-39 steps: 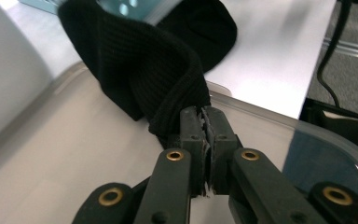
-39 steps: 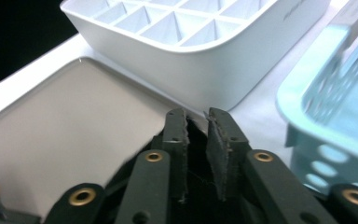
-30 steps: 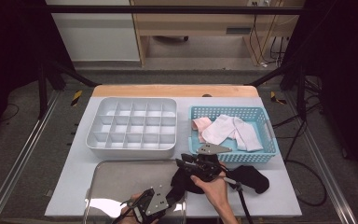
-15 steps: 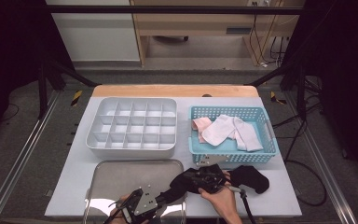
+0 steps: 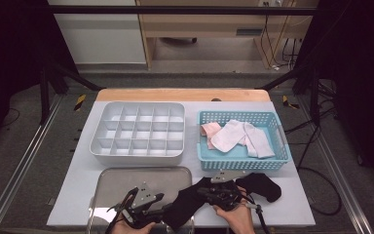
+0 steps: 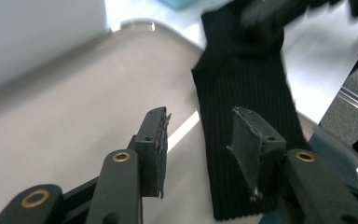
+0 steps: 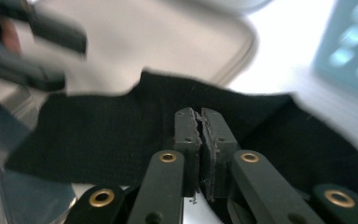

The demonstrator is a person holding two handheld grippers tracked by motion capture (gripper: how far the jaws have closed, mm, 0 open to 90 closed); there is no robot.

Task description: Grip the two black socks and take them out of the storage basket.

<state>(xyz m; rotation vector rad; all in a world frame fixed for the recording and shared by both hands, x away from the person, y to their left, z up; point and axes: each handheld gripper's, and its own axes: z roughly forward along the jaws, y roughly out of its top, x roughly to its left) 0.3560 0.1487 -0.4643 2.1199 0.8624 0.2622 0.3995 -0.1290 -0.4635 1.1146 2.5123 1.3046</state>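
Overall, I see the white table (image 5: pixel 78 195) carrying a grey divided organiser (image 5: pixel 139 134), a blue basket (image 5: pixel 243 163) of pale socks (image 5: pixel 236 136), and a metal tray (image 5: pixel 126 178) at the near edge. A black sock (image 5: pixel 190 207) lies stretched from the table onto the tray's right corner, between my two grippers. My right gripper (image 7: pixel 200 128) has its jaws pressed together, and I read them as pinching the sock's fabric. My left gripper (image 6: pixel 200 140) has just been opening; its jaws stand apart over the sock's ribbed end, not pressing it.
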